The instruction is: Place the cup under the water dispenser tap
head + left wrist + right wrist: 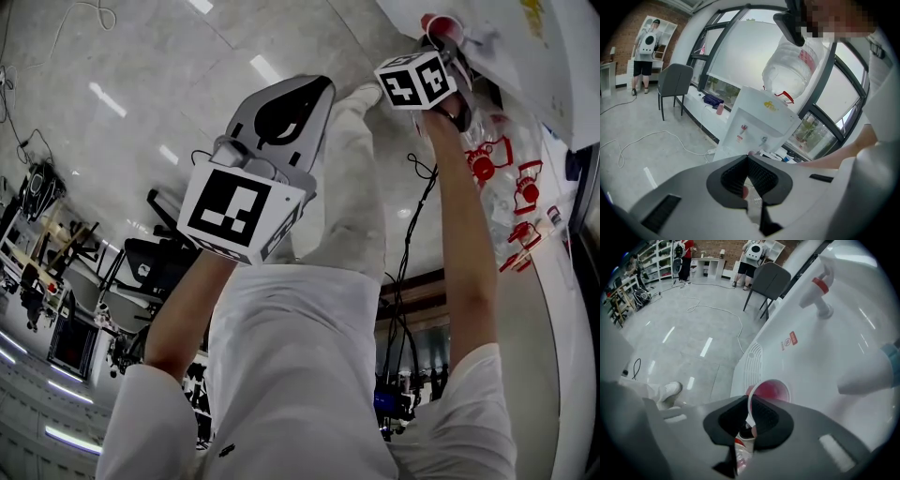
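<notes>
Text first: the water dispenser [825,357] has a small red-and-white sticker [790,339] on its white front, below the red tap [819,287]. Print is too small to read. In the left gripper view a yellow logo [770,107] sits near the dispenser's top edge, also illegible. The upturned bottle [790,70] on top of the dispenser has a reddish label, no legible words. The marker cube [242,211] shows b/w squares only, no lettering.

Right gripper [750,401]: pads clamped on the wall of the red cup [769,392], w/ the rim pinched between them. Cup is held against the dispenser's front, below the red tap and just beside the round vent grille [753,363]. Its mouth faces the camera and the base is hidden behind the jaws.

A big pale blur [876,373] at the dispenser's right edge is prob. the second tap, too close to be sure.

Left gripper [747,159]: pads together, nothing between them, held well back from the dispenser.

In the head view the dispenser is cut off at the frame corner.
</notes>
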